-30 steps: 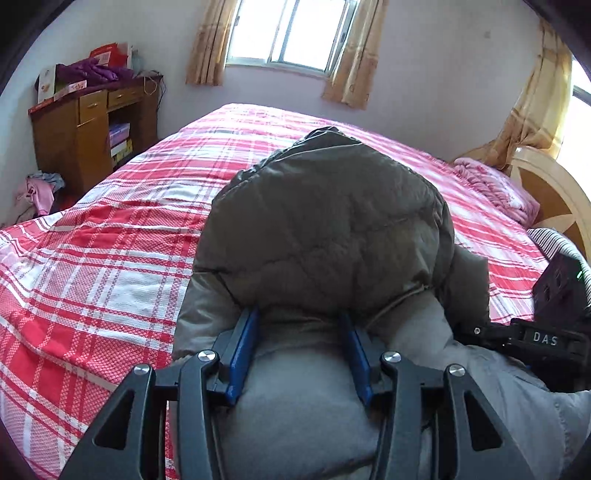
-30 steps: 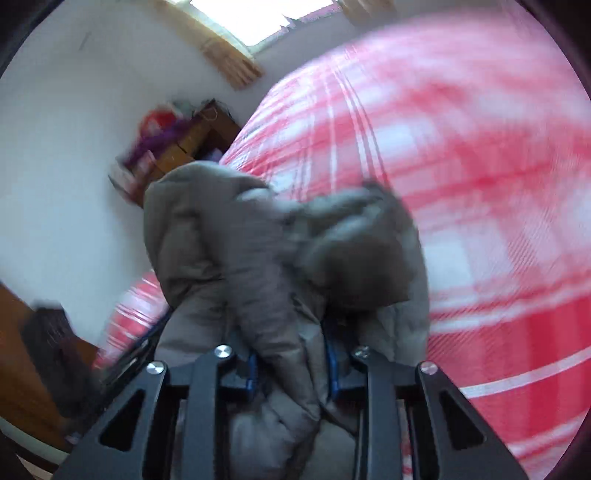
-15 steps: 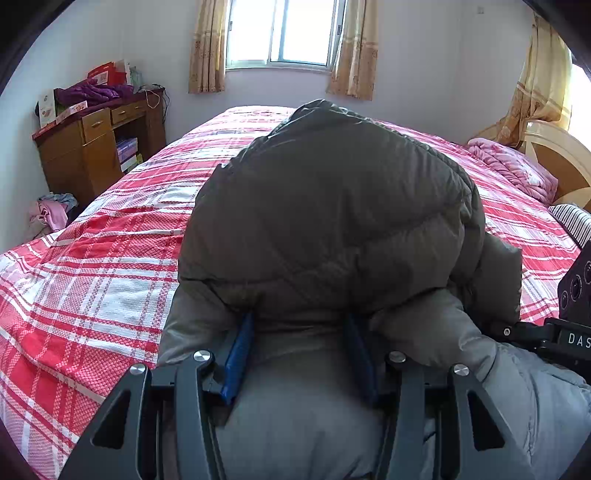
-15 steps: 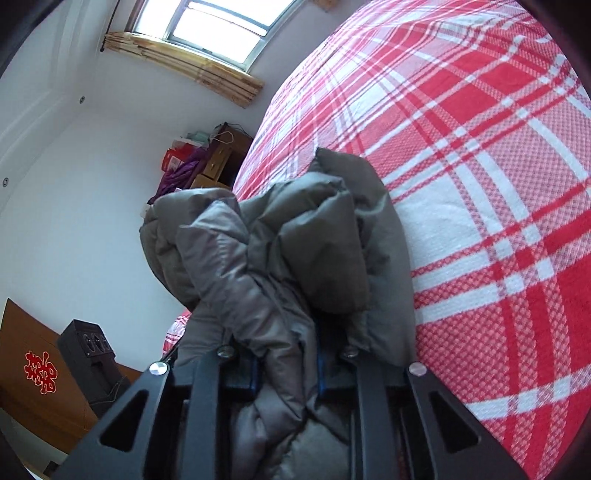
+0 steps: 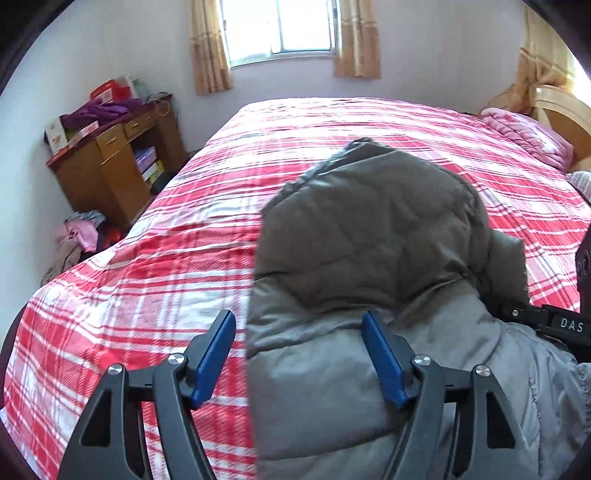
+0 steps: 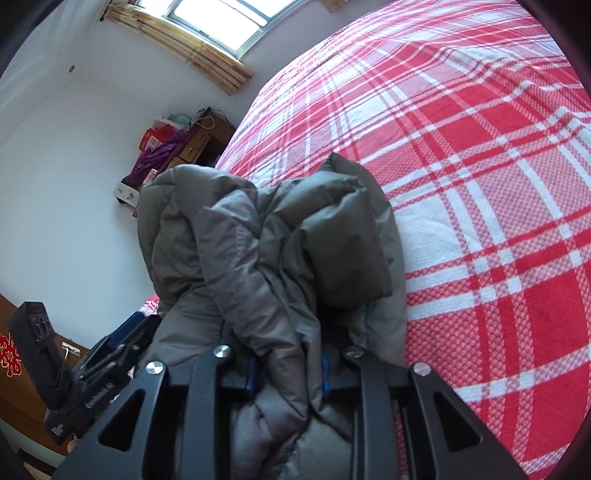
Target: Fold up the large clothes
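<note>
Left wrist view: left tool [image 5: 297, 354] opening wide, letting go of puffy grey coat [image 5: 369, 236] ahead on red bed [image 5: 184, 258]. Right tool [image 6: 288, 369] pinching coat fold tight, keeping bundle together.

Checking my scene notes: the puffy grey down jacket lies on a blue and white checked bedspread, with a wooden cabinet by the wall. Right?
Not quite: the bedspread is red and white checked, not blue, as the left wrist view shows. The puffy grey down jacket does lie on it, with the wooden cabinet by the wall.

Bright daylight from the window [image 5: 280, 29], glaring; sharp frames, fisheye-curved dark edges.
</note>
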A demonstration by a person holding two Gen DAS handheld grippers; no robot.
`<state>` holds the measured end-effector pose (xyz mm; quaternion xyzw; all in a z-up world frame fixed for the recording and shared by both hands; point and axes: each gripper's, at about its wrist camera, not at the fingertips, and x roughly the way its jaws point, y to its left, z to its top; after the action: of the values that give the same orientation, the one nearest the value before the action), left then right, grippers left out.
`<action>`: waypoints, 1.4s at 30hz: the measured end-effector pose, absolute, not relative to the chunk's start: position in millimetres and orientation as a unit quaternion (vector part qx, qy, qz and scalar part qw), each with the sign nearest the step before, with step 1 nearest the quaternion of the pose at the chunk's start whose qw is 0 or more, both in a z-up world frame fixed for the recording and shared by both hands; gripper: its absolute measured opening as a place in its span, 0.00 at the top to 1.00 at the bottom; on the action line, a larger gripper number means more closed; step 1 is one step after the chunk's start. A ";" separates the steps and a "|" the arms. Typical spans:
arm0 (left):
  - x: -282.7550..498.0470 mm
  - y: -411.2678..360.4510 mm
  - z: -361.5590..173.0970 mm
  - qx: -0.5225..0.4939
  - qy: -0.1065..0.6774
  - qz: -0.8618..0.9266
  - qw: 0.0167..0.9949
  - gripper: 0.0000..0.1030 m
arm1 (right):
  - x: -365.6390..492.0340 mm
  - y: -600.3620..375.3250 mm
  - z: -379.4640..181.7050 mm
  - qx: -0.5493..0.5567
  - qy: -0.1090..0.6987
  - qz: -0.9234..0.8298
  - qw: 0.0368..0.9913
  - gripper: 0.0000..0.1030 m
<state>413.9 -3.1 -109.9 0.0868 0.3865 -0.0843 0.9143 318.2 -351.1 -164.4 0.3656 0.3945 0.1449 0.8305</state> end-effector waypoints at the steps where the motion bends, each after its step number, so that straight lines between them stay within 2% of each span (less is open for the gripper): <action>1: 414.5 -1.2 -110.2 0.088 0.388 -0.078 0.914 0.30 | 317.3 -349.8 -164.1 0.366 0.394 0.144 0.831 0.75; 7: 423.2 -0.7 -128.5 0.064 0.408 -0.084 0.907 0.25 | 310.5 -344.5 -157.9 0.345 0.396 0.132 0.841 0.73; 11: 432.9 11.4 -142.4 -0.002 0.431 -0.107 0.896 0.23 | 311.1 -342.0 -155.8 0.343 0.395 0.129 0.843 0.71; 13: 436.2 16.8 -147.1 -0.026 0.441 -0.122 0.889 0.23 | 310.4 -341.1 -153.8 0.332 0.397 0.126 0.847 0.66; 16: 438.8 25.8 -153.9 -0.063 0.450 -0.141 0.880 0.21 | 305.4 -336.4 -140.1 0.294 0.398 0.106 0.862 0.53; 17: 439.7 28.4 -156.5 -0.075 0.454 -0.146 0.876 0.19 | 303.3 -336.1 -137.9 0.284 0.397 0.099 0.867 0.45; 18: 439.9 29.6 -157.8 -0.082 0.456 -0.150 0.873 0.19 | 300.8 -335.6 -135.2 0.270 0.397 0.089 0.873 0.40; 19: 439.8 30.0 -158.0 -0.084 0.456 -0.152 0.873 0.19 | 298.0 -334.9 -133.2 0.258 0.396 0.081 0.877 0.39; 24: 439.3 29.9 -156.1 -0.083 0.458 -0.174 0.867 0.18 | 291.0 -343.3 -137.5 0.249 0.401 0.053 0.880 0.12; 27: 440.6 49.0 -159.7 -0.122 0.460 -0.217 0.852 0.18 | 295.1 -348.6 -147.7 0.271 0.405 0.071 0.870 0.13; 28: 440.2 56.0 -159.8 -0.136 0.462 -0.226 0.847 0.18 | 295.8 -345.5 -146.3 0.262 0.406 0.083 0.872 0.16; 29: 440.0 61.1 -160.0 -0.148 0.463 -0.230 0.843 0.18 | 296.6 -340.1 -145.6 0.252 0.408 0.110 0.870 0.25; 30: 439.7 62.9 -160.1 -0.155 0.464 -0.231 0.841 0.18 | 297.4 -335.3 -145.8 0.250 0.411 0.133 0.867 0.26; 39: 436.5 30.5 -164.3 -0.137 0.458 -0.277 0.833 0.19 | 310.3 -330.2 -156.3 0.261 0.398 0.145 0.867 0.26; 40: 433.8 30.3 -162.9 -0.137 0.456 -0.281 0.833 0.24 | 309.6 -329.0 -156.5 0.259 0.398 0.143 0.869 0.28; 42: 424.8 30.3 -160.8 -0.145 0.453 -0.288 0.831 0.29 | 307.9 -328.9 -156.7 0.267 0.399 0.146 0.865 0.42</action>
<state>424.8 30.3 -160.8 -0.1445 0.4528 -0.2883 0.8312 307.9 -328.9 -156.7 0.2665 0.3987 0.1456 0.8653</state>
